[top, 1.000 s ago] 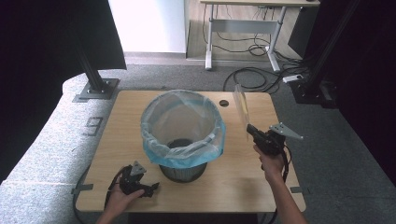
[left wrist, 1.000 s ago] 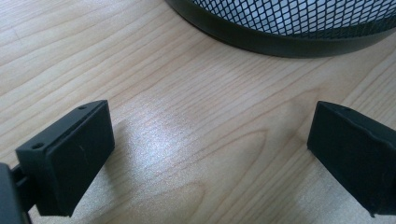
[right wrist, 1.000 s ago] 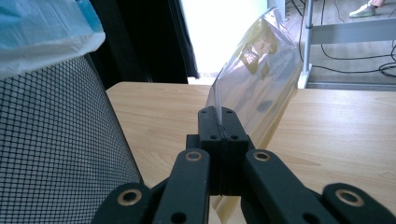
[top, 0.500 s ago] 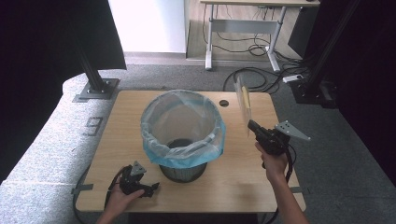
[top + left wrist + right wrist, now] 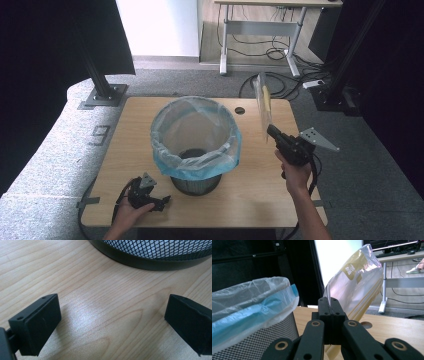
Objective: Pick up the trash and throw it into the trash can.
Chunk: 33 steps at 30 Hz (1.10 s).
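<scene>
Plastic bag [image 5: 262,102], clear with a yellow-gold printed band, stands nearly upright in the upper right of the high view, above the right part of the wooden desk [image 5: 130,135]. Its lower edge is clamped between the fingers of the right gripper [image 5: 270,131], held in a hand [image 5: 294,174] at the right of the frame. In the right gripper view the two black fingers [image 5: 324,312] are pressed tight together on the bag [image 5: 357,282], which rises above them and leans toward the upper right of that frame.

A black mesh wastebasket [image 5: 196,141] stands at the centre of the desk, lined with a translucent liner [image 5: 197,167] whose blue-tinted edge is folded down over the rim. The bag is just to the right of the basket, apart from it. In the right gripper view the lined rim [image 5: 254,302] fills the left side, level with the clamped fingers.

At the lower left of the high view, the left gripper [image 5: 162,201] rests low on the desk in the other hand [image 5: 127,215], pointing toward the base of the basket. In the left gripper view its fingers [image 5: 37,323] are spread wide apart with nothing between them, bare wood grain below, and the curved black base of the mesh basket [image 5: 155,255] crosses the top of the frame.

A round cable hole [image 5: 240,110] sits in the desk behind the basket.
</scene>
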### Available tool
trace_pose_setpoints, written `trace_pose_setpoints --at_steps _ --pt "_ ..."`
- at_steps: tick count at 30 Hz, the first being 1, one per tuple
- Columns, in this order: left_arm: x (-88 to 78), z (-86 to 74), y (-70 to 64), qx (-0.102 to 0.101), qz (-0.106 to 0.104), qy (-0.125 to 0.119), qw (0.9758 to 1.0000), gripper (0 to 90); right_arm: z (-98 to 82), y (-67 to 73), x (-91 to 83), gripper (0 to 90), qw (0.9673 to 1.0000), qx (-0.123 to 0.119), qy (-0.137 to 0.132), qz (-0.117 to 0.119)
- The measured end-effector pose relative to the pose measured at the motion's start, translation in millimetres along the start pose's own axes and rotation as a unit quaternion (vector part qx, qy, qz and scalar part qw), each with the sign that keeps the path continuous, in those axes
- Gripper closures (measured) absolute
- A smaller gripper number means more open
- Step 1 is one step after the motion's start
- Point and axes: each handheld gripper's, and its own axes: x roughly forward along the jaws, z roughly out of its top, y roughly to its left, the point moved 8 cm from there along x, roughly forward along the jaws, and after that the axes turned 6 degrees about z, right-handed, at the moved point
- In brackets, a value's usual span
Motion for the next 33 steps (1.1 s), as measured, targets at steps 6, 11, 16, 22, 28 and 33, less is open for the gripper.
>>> trace_pose_setpoints --at_steps 6,11,16,22,28,33 --pt "0.0 0.0 0.0 0.000 0.000 0.000 1.0000 0.4 6.2 2.9 -2.4 89.8 0.9999 -0.002 -0.010 0.003" --pt "0.0 0.0 0.0 0.000 0.000 0.000 1.0000 0.4 9.8 5.4 -3.0 89.8 0.9999 -0.001 -0.015 0.007" --pt "0.0 0.0 0.0 0.000 0.000 0.000 1.0000 0.4 14.4 9.4 -3.2 89.8 0.9997 0.004 -0.022 0.014" --pt "0.0 0.0 0.0 0.000 0.000 0.000 1.0000 0.4 19.8 13.6 -5.2 89.8 0.9994 0.005 -0.027 0.020" --pt "0.0 0.0 0.0 0.000 0.000 0.000 1.0000 0.4 28.1 18.3 -8.7 89.8 0.9990 0.002 -0.036 0.026" --pt "0.0 0.0 0.0 0.000 0.000 0.000 1.0000 0.4 35.1 24.4 -10.6 89.8 0.9984 0.001 -0.044 0.036"
